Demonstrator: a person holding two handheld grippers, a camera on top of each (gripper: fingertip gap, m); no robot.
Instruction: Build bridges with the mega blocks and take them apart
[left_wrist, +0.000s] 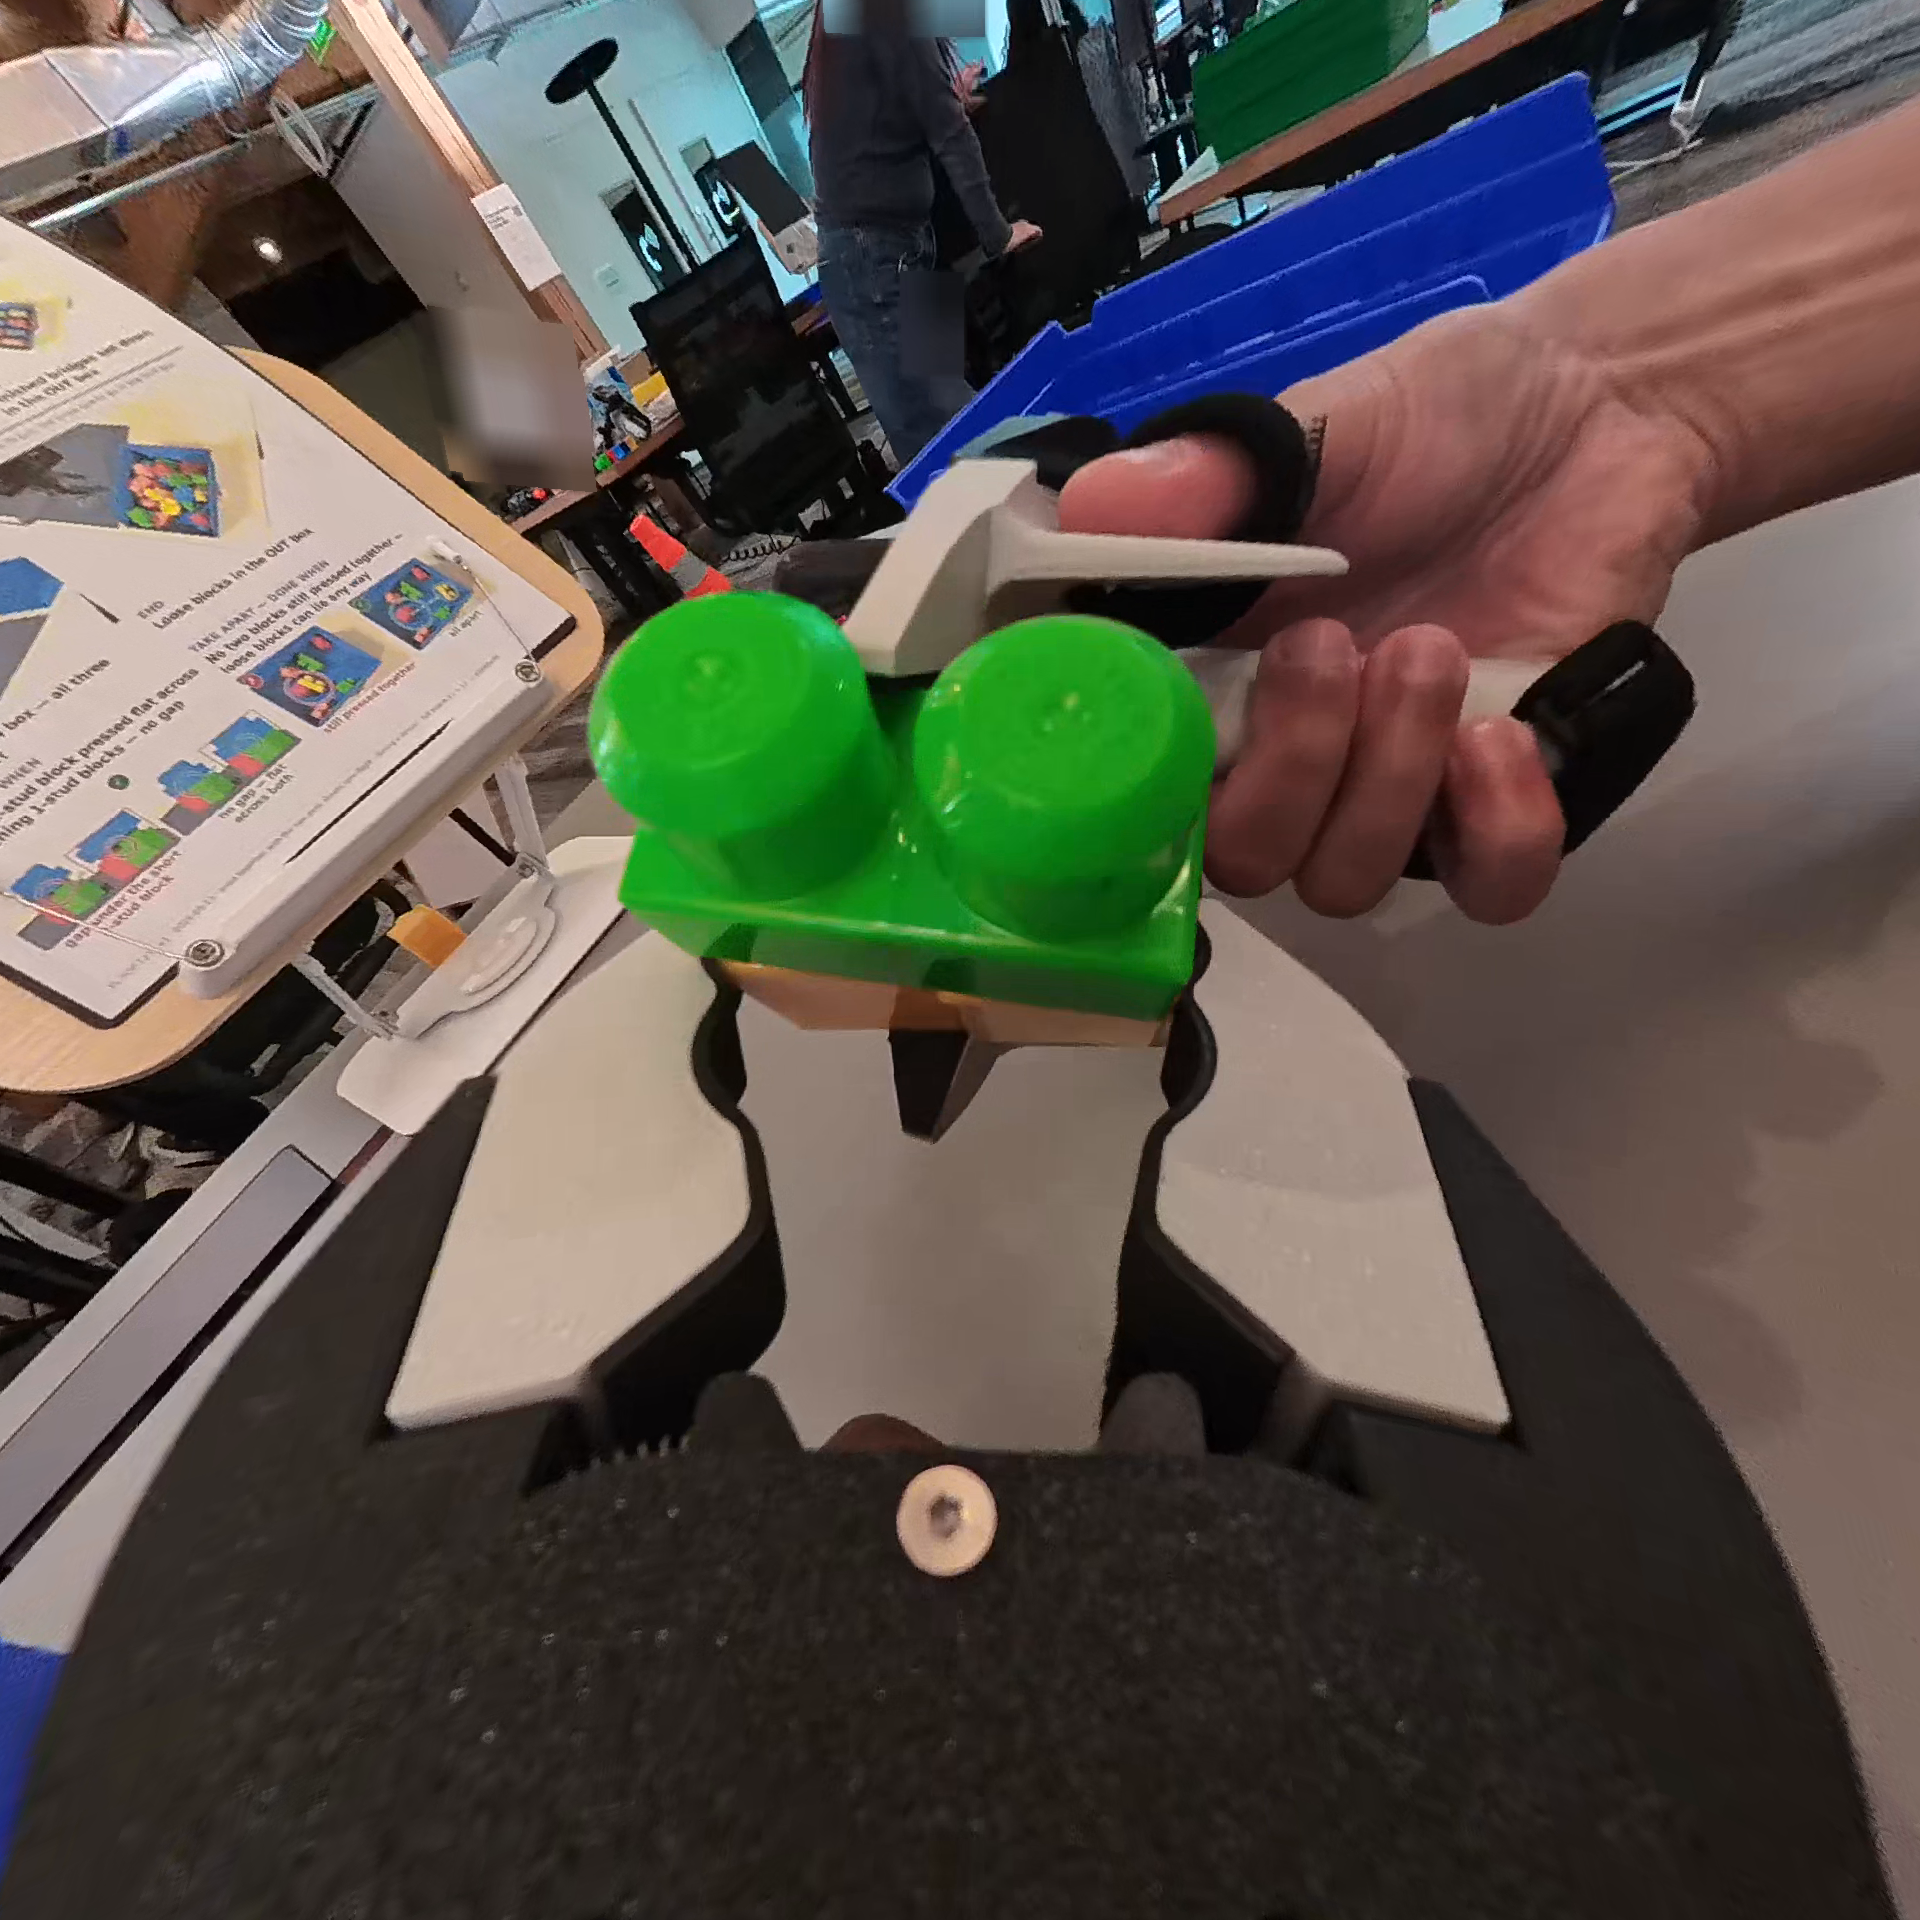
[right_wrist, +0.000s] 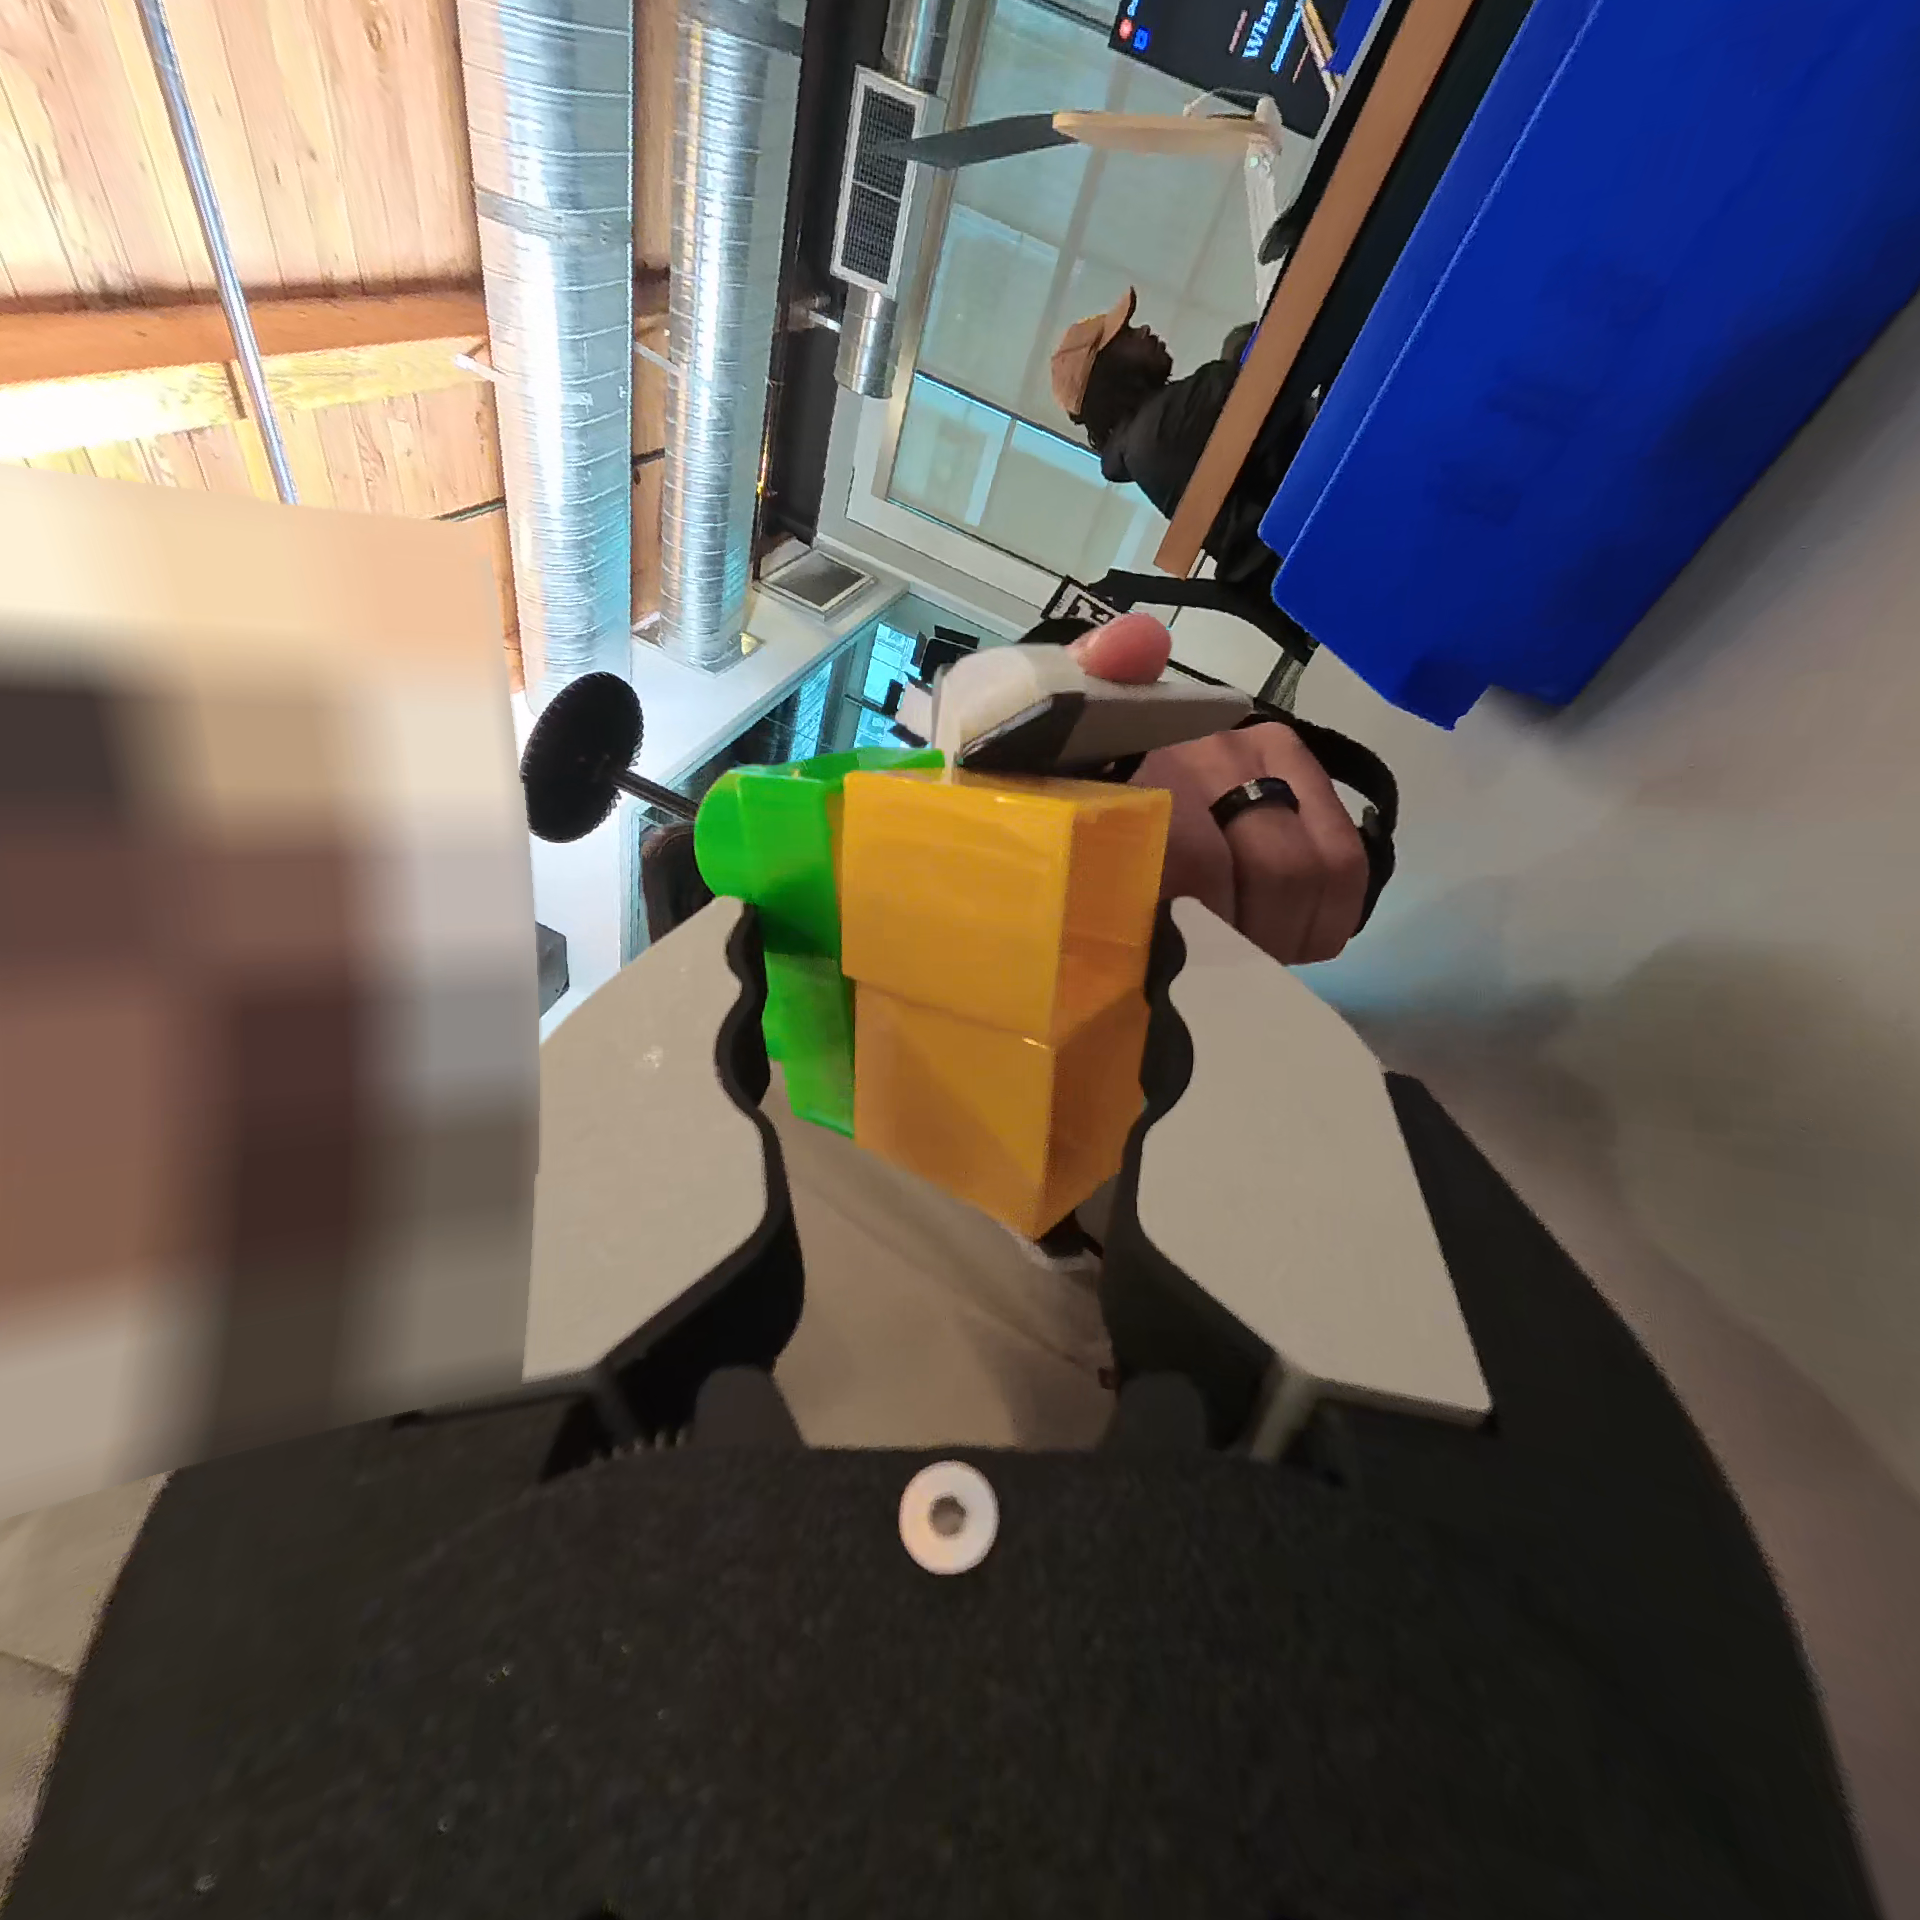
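A bridge of blocks is held in the air: a green two-stud block (left_wrist: 914, 831) sits across two orange blocks (left_wrist: 831, 1003). In the right wrist view the orange blocks (right_wrist: 987, 987) are stacked side on, with the green block (right_wrist: 790, 894) at their left. My left gripper (left_wrist: 951, 997) is shut on the ends of the bridge. My right gripper (right_wrist: 951, 987) is shut across it, one finger on the green side and one on the orange side. The right gripper's fingers (left_wrist: 935, 592) and the hand holding it show behind the studs.
A blue bin (left_wrist: 1351, 291) stands on the grey table (left_wrist: 1714, 1091) behind the hand; it also shows in the right wrist view (right_wrist: 1610, 364). An instruction board (left_wrist: 260, 644) on a stand is at the left. A person stands in the background. The grippers are tip to tip, or close to it.
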